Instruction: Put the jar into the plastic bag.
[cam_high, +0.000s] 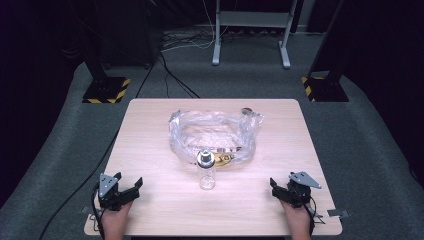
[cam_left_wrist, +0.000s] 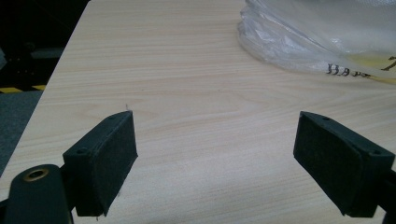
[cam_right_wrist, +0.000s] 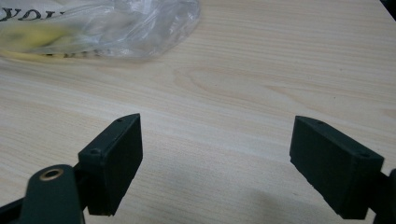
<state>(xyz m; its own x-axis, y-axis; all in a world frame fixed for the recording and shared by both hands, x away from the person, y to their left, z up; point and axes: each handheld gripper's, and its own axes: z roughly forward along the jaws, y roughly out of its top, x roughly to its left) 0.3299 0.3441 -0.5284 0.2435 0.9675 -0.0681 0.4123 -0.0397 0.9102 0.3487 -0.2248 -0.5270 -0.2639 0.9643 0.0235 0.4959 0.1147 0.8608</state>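
Note:
A small clear glass bottle (cam_high: 206, 169) with a metal cap stands upright near the middle of the wooden table (cam_high: 150, 130). Right behind it lies a crumpled clear plastic bag (cam_high: 215, 135) with black lettering and something yellow inside; the bag (cam_left_wrist: 317, 42) fills the upper right of the left gripper view, and the bag (cam_right_wrist: 98, 28) lies at the upper left of the right gripper view. My left gripper (cam_high: 129, 187) rests at the front left corner, open and empty. My right gripper (cam_high: 279, 189) sits at the front right, open with nothing between its jaws.
A small dark round object (cam_high: 246, 110) lies at the bag's far right end. Beyond the table are grey carpet, black stand bases with yellow-black tape (cam_high: 106, 90), cables and a grey metal frame (cam_high: 250, 30).

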